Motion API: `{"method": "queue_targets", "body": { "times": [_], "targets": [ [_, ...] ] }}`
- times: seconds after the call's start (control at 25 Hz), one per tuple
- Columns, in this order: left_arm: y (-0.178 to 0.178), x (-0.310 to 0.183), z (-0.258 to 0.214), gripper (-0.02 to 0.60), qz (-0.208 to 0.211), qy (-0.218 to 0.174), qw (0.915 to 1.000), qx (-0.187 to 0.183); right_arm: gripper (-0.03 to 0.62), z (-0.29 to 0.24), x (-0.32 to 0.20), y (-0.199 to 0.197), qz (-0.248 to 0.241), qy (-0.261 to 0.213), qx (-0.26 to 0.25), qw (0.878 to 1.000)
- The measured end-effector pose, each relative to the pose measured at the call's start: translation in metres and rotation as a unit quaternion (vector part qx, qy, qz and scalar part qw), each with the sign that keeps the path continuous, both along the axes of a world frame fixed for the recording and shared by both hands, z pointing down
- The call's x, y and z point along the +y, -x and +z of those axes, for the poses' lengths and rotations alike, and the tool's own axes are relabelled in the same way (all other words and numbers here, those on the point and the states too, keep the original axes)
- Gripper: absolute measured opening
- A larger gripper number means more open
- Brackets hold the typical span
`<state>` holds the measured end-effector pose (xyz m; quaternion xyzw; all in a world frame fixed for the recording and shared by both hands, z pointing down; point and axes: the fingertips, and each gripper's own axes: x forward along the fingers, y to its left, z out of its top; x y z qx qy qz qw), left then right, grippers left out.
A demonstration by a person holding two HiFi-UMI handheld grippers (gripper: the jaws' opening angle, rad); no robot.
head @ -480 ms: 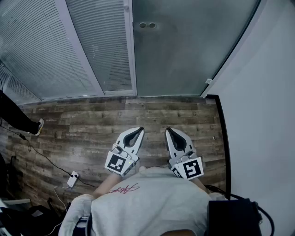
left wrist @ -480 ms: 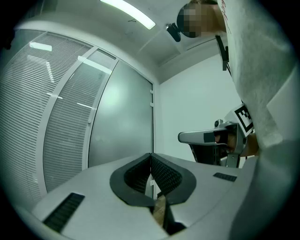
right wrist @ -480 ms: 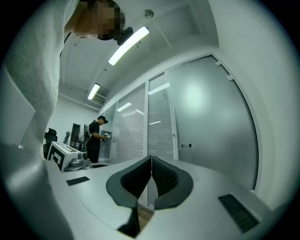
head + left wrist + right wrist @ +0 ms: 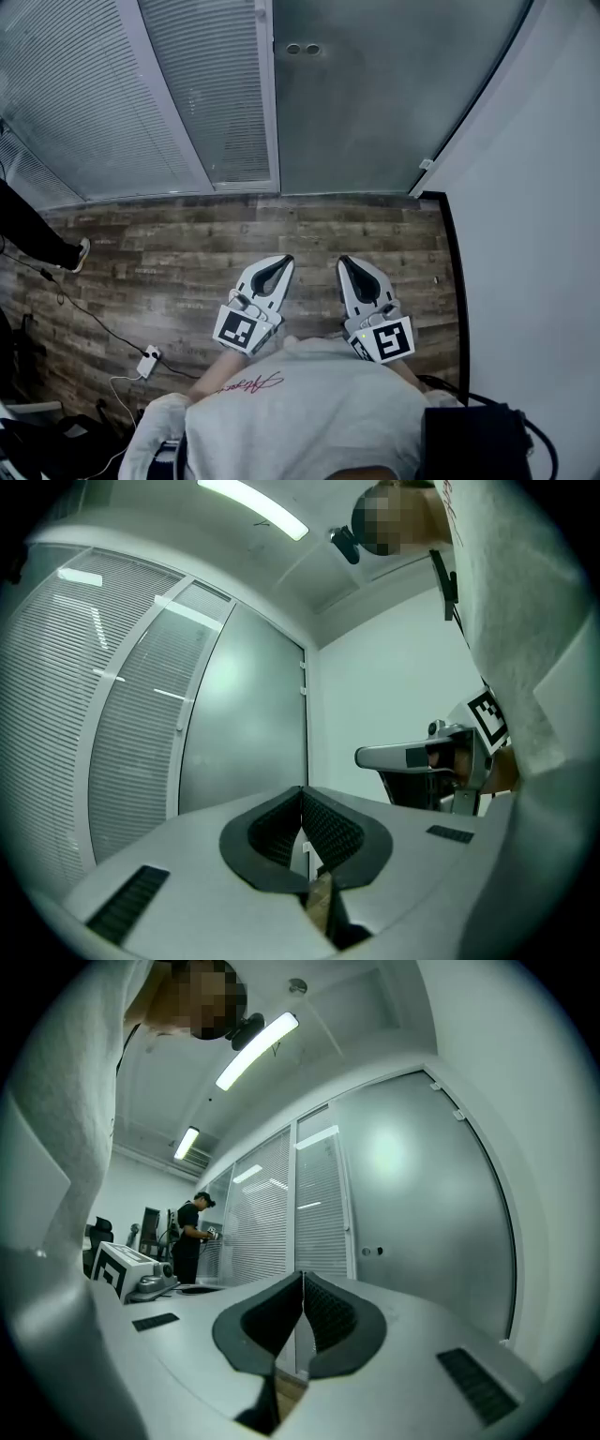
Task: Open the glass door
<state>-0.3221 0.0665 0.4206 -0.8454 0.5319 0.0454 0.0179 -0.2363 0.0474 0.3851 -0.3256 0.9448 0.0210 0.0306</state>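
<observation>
Ahead of us, across a stretch of wood-plank floor, the frosted glass door stands shut. It sits between a white frame post on its left and a white wall on its right. Two small round fittings sit side by side near the door's left edge. Left of the post we see glass panels backed by closed slatted blinds.

We hold both grippers level, side by side and close to our grey sweatshirt, pointing toward the door and well apart from it. The left gripper has its jaws closed: in the left gripper view the dark ribbed pads meet at the tips with nothing between them. The right gripper is closed and empty in the same way, its pads meeting tip to tip in the right gripper view.

Another person stands off to our left beside the blinds. A white power strip with its cable lies on the floor at lower left.
</observation>
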Motion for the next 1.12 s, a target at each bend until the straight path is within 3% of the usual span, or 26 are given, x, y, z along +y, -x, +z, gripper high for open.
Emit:
{"method": "queue_targets", "body": {
  "times": [0.2,0.56,0.88,1.12],
  "targets": [
    [0.006,-0.001,-0.007,0.017,-0.011,-0.008,0.9998,0.012,0.02,-0.014,0.0,0.0,0.002,-0.018,-0.019,1.0],
    [0.006,-0.01,-0.009,0.017,-0.011,-0.007,0.9999,0.011,0.021,-0.007,-0.013,-0.006,0.021,0.003,-0.001,1.0],
    [0.027,-0.05,-0.025,0.017,-0.032,-0.029,0.999,0.009,0.021,-0.019,-0.069,0.006,0.044,-0.012,-0.009,0.999],
    [0.062,-0.1,-0.024,0.017,-0.055,-0.022,0.9981,0.016,0.021,-0.026,-0.127,0.029,0.053,-0.017,-0.018,0.998]
  ]
}}
